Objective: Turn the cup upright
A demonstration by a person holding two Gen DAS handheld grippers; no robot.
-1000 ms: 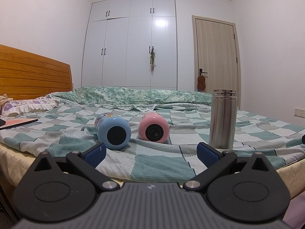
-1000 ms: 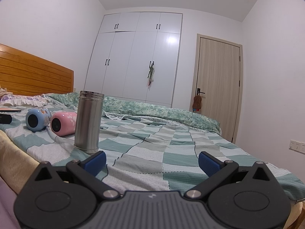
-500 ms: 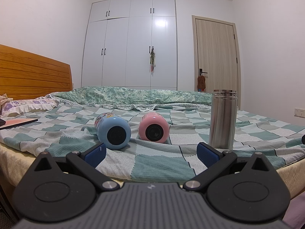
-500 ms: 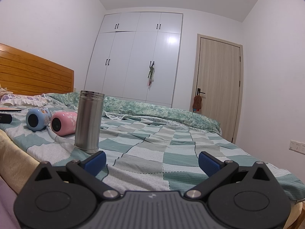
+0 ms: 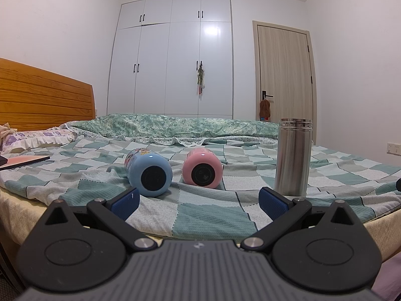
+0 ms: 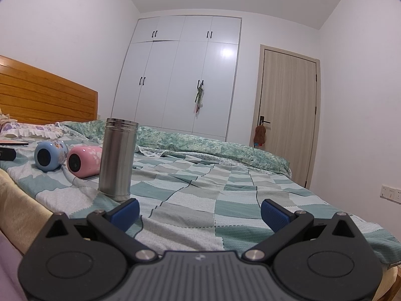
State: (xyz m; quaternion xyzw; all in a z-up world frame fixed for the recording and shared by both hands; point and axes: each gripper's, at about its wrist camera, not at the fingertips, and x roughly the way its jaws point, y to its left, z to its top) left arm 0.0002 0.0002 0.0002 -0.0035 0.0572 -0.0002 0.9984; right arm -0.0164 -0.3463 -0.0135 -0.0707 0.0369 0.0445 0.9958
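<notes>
Two cups lie on their sides on the checked blanket (image 5: 213, 215), bases toward me: the blue cup (image 5: 149, 174) and the pink cup (image 5: 202, 168), just beside each other. To their right the steel flask (image 5: 293, 156) stands upright. My left gripper (image 5: 199, 202) is spread apart and holds nothing, near the blue cup. My right gripper (image 6: 200, 213) is also spread apart over the blanket, its left finger close to the flask.
</notes>
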